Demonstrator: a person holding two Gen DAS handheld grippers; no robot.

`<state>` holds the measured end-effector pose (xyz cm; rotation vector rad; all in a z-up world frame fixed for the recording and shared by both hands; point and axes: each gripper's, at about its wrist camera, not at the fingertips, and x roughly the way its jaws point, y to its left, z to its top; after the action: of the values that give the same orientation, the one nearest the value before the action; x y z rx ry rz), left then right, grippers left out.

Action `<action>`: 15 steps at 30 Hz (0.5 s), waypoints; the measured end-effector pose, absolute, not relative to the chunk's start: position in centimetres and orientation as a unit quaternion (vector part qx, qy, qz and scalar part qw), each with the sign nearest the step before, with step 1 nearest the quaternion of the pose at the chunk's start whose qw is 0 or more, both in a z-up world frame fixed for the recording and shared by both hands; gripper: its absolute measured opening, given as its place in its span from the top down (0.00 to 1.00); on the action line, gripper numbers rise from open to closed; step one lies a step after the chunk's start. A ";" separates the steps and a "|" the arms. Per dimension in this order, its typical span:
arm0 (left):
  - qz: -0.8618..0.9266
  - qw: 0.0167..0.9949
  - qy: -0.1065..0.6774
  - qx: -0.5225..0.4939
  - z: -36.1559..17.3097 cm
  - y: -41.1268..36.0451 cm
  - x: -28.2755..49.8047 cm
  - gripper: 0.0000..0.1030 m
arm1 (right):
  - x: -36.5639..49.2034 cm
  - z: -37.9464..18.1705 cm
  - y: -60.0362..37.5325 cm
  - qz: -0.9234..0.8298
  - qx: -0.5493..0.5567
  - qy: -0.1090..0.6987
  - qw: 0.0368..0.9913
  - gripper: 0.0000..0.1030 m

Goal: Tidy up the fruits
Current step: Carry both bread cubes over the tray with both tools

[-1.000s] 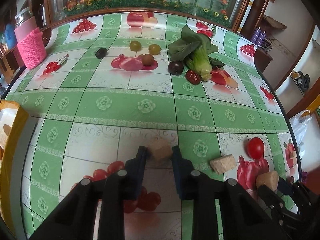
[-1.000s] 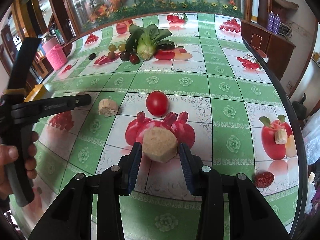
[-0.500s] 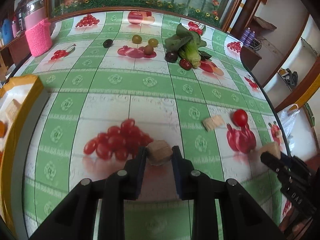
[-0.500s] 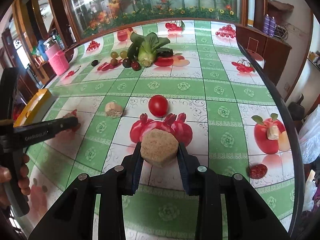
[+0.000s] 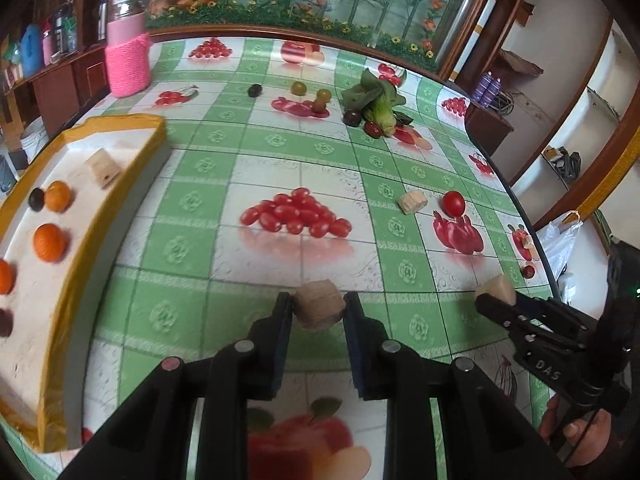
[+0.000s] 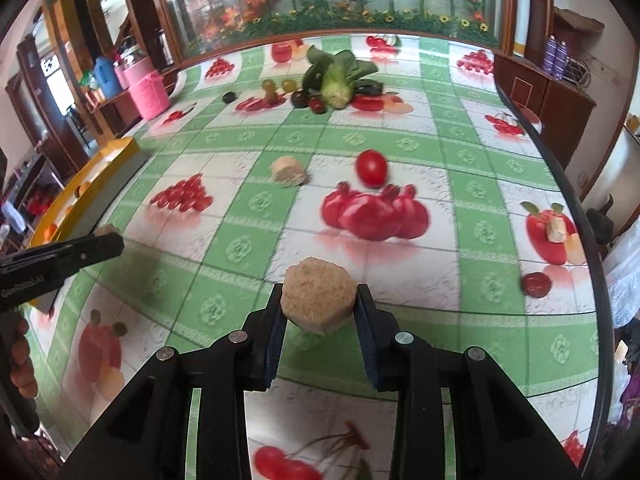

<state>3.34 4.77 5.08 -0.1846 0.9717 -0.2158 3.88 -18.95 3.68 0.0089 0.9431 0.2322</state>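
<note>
Left gripper [image 5: 318,312] clenched on tan chunk [image 5: 319,309]; right gripper [image 6: 320,308] clenched on crumbly chunk [image 6: 318,297]. Probably light, stiff, friable; flat sides best. Tray [image 5: 80,248] left.

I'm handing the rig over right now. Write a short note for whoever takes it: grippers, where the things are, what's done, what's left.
Left gripper: shut on a tan cut chunk, held above the tablecloth.
Right gripper: shut on a larger tan hexagonal chunk, also lifted.
Yellow-rimmed tray at the left already holds oranges, a dark fruit and one chunk.
Left on the table: one chunk, the red tomato, a small piece and a red date near the right edge, plus grapes, dark fruits and the bok choy at the far end.
Next, probably: carry both chunks to the tray.
</note>
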 end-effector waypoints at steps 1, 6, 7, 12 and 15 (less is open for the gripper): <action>-0.100 0.875 0.465 -0.091 5.2 5.2 3.1 0.72 | 3.8 3.6 -18.3 0.117 0.002 0.455 0.883 0.69; -0.081 0.879 0.458 -0.106 5.8 7.8 1.6 0.72 | 3.5 3.9 -14.7 0.149 -0.014 0.453 0.879 0.69; -0.076 0.880 0.456 -0.108 5.9 8.4 1.3 0.72 | 3.5 4.1 -13.9 0.156 -0.016 0.452 0.878 0.69; -0.047 0.884 0.447 -0.127 6.5 11.7 0.2 0.72 | 3.8 4.8 -9.7 0.193 -0.035 0.448 0.872 0.69; -0.024 0.886 0.443 -0.136 6.7 14.1 -0.5 0.72 | 4.2 5.3 -7.2 0.216 -0.042 0.448 0.867 0.69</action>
<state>-0.47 14.06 6.70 -0.2836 0.9212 -0.0494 4.22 -7.23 5.26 -0.0881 0.9371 0.4518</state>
